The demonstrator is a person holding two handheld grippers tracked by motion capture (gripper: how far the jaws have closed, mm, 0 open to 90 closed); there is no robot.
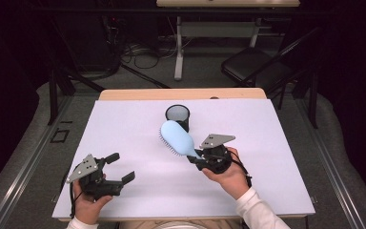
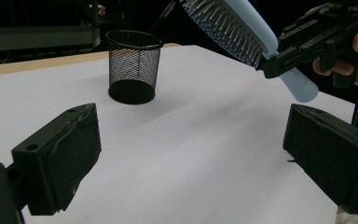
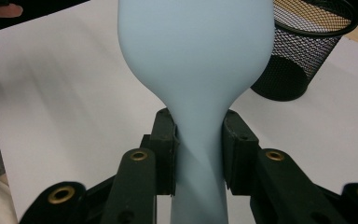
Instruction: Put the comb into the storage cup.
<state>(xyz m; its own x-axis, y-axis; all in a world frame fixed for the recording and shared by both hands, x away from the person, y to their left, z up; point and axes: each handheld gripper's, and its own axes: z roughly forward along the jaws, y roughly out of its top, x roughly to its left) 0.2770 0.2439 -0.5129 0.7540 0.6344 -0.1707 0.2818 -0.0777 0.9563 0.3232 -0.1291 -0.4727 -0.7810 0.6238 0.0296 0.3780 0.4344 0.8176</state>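
Hairbrush (image 1: 177, 138), light blue, hangs lifted just beside the mesh cup (image 1: 177, 116), handle clamped in the right gripper (image 1: 198, 160); dropping it in seems left. Left gripper (image 1: 120, 168) gapes empty, well apart.

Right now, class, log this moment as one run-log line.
right gripper: shut on hairbrush handle, lifted | left gripper: open, empty | mesh cup: upright, empty

White-topped table (image 1: 138, 138) with a wooden strip showing along its far edge. One thing stands on it: a black mesh cup (image 1: 177, 116), upright near the far middle, its open mouth up.
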